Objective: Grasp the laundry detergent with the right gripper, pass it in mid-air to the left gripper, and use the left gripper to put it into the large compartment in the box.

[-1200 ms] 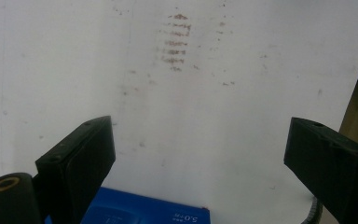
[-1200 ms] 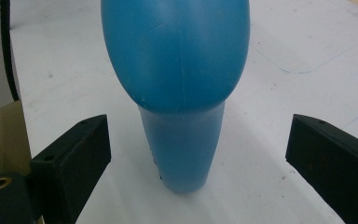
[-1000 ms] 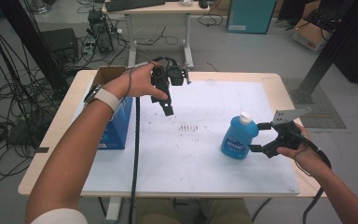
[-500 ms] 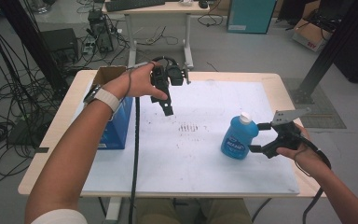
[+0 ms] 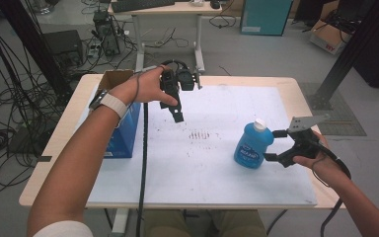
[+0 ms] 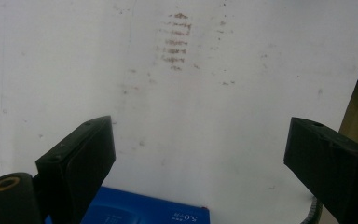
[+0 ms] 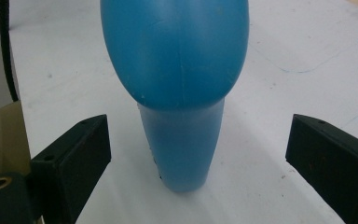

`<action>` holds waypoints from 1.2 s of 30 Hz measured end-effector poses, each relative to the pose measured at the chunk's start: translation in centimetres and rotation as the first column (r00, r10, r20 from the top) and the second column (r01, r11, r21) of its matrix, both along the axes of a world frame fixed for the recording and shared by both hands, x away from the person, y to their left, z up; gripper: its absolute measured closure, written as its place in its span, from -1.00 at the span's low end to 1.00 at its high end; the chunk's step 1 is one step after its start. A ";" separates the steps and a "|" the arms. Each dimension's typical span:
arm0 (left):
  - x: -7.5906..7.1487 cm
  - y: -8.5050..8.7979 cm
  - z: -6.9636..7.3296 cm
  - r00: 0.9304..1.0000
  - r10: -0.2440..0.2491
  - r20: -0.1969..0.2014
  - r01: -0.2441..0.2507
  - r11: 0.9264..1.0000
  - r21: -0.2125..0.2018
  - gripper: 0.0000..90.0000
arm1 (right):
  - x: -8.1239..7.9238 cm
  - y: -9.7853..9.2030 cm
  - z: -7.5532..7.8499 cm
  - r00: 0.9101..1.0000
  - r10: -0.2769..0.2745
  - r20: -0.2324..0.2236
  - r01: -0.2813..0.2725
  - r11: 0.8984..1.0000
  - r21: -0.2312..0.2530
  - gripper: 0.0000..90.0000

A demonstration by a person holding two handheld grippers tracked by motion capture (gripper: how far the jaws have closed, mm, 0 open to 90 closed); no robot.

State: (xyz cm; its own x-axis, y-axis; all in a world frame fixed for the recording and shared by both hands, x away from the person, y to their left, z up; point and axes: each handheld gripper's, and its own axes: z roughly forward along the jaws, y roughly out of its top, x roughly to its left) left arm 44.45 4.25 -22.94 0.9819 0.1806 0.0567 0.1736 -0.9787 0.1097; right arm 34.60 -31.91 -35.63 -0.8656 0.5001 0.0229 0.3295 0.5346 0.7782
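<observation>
Your right tool (image 5: 271, 145) brackets the blue bottle (image 5: 250, 146), jaws spread and not touching, ready to grasp; your left tool (image 5: 176, 114) waits open beyond it.

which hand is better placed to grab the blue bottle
Right. The right gripper sits level beside the blue bottle, open, and in its own view the bottle stands between the jaws, untouched. The left gripper hangs open above the white mat, well away from it.
</observation>
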 end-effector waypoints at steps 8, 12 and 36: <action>0.0 0.0 -0.1 1.000 0.006 -0.001 -0.006 1.000 -0.002 -0.80 | -0.1 -0.1 0.0 1.000 -0.003 -0.002 0.003 1.000 0.002 -0.86; 0.0 0.1 0.0 1.000 -0.002 -0.002 0.002 1.000 0.004 -0.80 | -0.1 0.0 0.0 1.000 -0.002 0.000 0.002 1.000 0.003 -0.86; 0.0 0.3 0.0 1.000 0.005 -0.002 -0.005 1.000 0.004 -0.79 | -0.1 0.0 0.0 1.000 -0.005 0.001 0.005 1.000 0.006 -0.86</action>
